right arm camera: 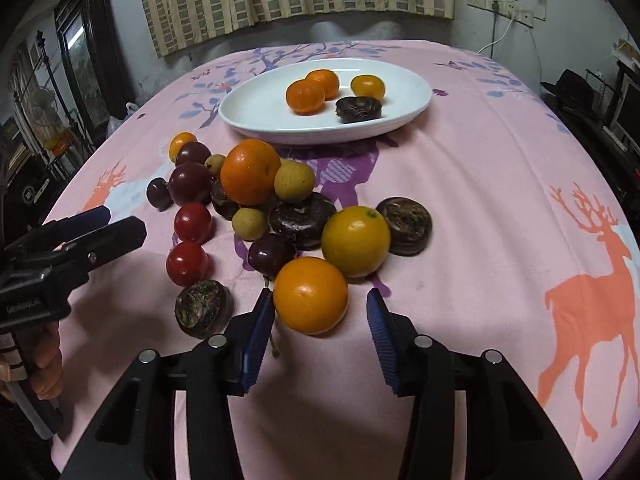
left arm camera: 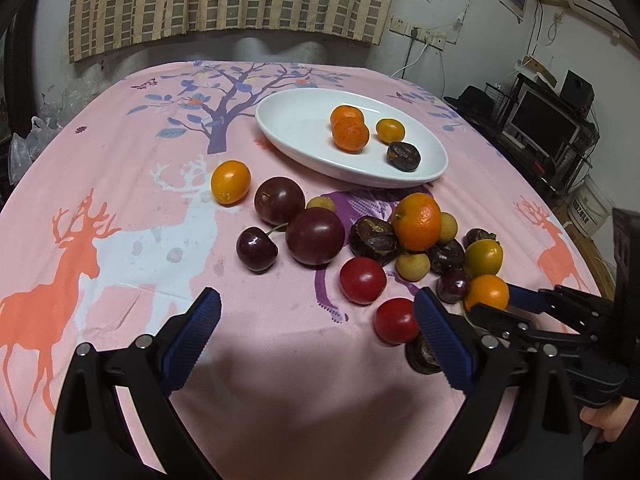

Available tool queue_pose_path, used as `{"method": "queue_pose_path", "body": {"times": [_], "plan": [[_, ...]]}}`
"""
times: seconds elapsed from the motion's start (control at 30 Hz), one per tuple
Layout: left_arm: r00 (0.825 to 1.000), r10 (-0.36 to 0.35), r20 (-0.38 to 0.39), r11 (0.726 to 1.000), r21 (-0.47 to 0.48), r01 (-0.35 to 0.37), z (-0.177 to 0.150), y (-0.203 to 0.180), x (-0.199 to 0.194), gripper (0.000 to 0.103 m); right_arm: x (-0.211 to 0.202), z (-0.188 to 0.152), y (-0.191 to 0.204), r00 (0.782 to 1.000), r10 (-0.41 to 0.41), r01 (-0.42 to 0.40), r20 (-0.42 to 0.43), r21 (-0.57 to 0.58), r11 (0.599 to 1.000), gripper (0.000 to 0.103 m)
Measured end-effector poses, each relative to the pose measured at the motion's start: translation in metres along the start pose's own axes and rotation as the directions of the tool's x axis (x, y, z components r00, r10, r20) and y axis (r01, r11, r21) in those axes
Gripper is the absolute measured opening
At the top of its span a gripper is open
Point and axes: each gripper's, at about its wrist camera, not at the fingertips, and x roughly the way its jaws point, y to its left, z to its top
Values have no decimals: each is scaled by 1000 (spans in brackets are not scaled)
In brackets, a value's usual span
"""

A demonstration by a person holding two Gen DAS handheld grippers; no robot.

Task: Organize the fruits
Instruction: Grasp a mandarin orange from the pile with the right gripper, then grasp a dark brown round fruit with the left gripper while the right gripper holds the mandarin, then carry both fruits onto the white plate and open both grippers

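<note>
1. The right claw (right arm camera: 320, 320) is straddling a small orange citrus fruit (right arm camera: 310, 295) at the pile's near edge, jaws apart, right pad not touching.
2. The left claw (left arm camera: 318, 340) is hanging wide open, empty, just left.
3. The white oval plate (right arm camera: 248, 120) is lying far beyond.

Dim indoor light, sharp, fisheye-warped edges

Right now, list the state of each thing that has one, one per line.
left gripper: open, nothing between its pads.
right gripper: open around the near orange fruit, not clamped.
white plate: holds four fruits.
fruit pile: loose on the tablecloth.
</note>
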Motion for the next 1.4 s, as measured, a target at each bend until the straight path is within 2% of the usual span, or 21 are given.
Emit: {"method": "queue_pose_path", "body": {"times": [0.13,0.17,0.2,0.3,0.37,0.5,0.63,0.73,0.8,0.87,0.93,1.0,1.1,1.2,1.27,1.4], "plan": [[1000,-18,0,1000,25,18,-2,-6,0,95,9,4,3,1000,3,-3,-3,-16,1000,48],[1000,-24,1,999,40,24,-3,-9,-1,95,9,2,2,1000,7,-7,11,-16,1000,46],[1000,-24,2,998,52,24,-4,-12,-1,95,8,2,0,1000,16,-16,20,-8,1000,40],[999,-33,-5,995,90,33,-9,-23,-1,95,6,1,-17,992,124,-126,31,70,990,37],[999,-34,-7,991,127,35,-13,-32,-1,95,4,0,-25,987,154,-157,38,99,983,37],[1000,-15,-18,983,183,18,-22,-48,-1,95,-2,-1,-28,986,155,-161,62,111,981,37],[998,-33,-57,973,227,45,-29,-61,3,95,-10,1,-28,985,142,-151,98,100,983,37],[996,-48,-70,975,212,62,-29,-60,6,95,-13,1,-26,984,143,-153,110,87,984,37],[994,-47,-94,978,199,65,-28,-60,11,89,-14,1,-24,982,151,-161,111,82,984,37],[992,-26,-127,978,201,51,-29,-64,17,76,-15,0,-23,982,152,-161,114,73,984,37],[988,3,-155,977,212,31,-30,-69,22,75,-18,0,-22,980,153,-163,128,66,984,37],[984,14,-176,976,216,25,-32,-74,25,71,-21,-1,-22,978,158,-168,134,64,984,37],[984,44,-170,975,221,-5,-33,-83,28,69,-22,-3,-21,976,174,-183,131,65,981,37],[986,47,-159,975,221,-11,-33,-89,29,58,-21,-3,-22,975,176,-187,133,72,980,37],[988,50,-148,978,207,-19,-32,-88,28,35,-22,-4,-24,975,176,-188,139,80,979,37],[989,0,-149,992,121,18,-33,-74,21,34,-26,-4,-22,970,181,-194,160,66,979,37]]}}
